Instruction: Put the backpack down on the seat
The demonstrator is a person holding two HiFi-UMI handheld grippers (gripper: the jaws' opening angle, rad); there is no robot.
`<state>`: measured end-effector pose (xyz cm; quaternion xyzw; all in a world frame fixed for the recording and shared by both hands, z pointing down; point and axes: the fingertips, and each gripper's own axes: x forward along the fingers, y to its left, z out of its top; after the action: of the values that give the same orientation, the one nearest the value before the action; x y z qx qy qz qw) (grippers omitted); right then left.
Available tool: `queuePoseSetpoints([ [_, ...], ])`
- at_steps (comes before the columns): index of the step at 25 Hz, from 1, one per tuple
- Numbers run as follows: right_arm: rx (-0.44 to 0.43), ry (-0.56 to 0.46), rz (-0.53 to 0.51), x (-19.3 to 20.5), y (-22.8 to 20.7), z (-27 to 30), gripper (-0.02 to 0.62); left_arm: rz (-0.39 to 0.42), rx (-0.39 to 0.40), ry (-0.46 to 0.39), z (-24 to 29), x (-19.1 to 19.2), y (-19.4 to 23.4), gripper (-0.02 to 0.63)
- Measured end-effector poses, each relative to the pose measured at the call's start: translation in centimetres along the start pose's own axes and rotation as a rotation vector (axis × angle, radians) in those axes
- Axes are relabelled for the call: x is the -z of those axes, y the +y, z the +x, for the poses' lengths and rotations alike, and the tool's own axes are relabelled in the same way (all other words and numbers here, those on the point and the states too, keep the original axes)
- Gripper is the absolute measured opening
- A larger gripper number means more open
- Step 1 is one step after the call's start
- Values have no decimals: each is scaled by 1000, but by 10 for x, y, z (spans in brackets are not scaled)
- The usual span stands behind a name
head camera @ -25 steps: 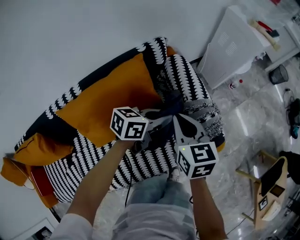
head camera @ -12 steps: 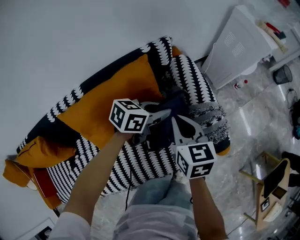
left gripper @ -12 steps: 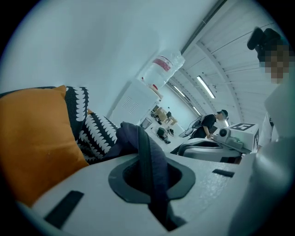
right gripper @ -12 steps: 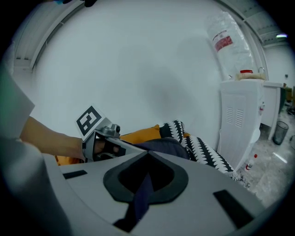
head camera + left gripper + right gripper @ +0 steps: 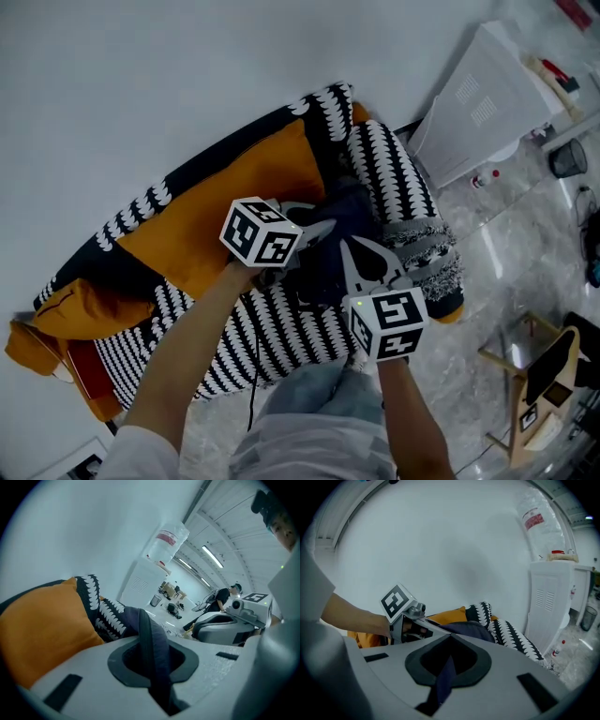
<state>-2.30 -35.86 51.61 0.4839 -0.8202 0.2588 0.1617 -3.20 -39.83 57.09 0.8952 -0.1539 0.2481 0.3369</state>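
Head view: dark navy fabric backpack (image 5: pixel 339 246) over the seat of the black-and-white patterned sofa (image 5: pixel 281 328), between left gripper (image 5: pixel 317 228) and right gripper (image 5: pixel 352 251). Left gripper view — jaws pinched shut on its black strap (image 5: pixel 151 639). Right gripper view — jaws clamped on a navy fabric fold (image 5: pixel 446 672).

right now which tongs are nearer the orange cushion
Left. The left tongs grip the backpack right beside the orange cushion; the right tongs grip it on its far side, away from the cushion.
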Motion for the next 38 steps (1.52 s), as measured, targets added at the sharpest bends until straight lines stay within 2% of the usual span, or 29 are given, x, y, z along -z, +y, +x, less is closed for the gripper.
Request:
queuePoseSetpoints([
  [6, -21, -2, -5, -7, 5, 13, 2, 45, -92, 28, -6, 2, 22, 23],
  [10, -39, 3, -9, -7, 11, 23, 2, 47, -157, 35, -10, 6, 40, 25],
  [19, -65, 27, -14, 1, 20, 33, 2, 109, -332, 81, -17, 14, 65, 46],
  [26, -68, 32, -14, 3, 20, 35, 2, 123, -414, 96, -18, 17, 76, 67],
  [32, -72, 37, -9, 8, 18, 35, 2, 121, -502, 100, -23, 17, 87, 140],
  [38, -74, 40, -8, 9, 18, 34, 2, 120, -555, 92, -28, 16, 94, 213],
])
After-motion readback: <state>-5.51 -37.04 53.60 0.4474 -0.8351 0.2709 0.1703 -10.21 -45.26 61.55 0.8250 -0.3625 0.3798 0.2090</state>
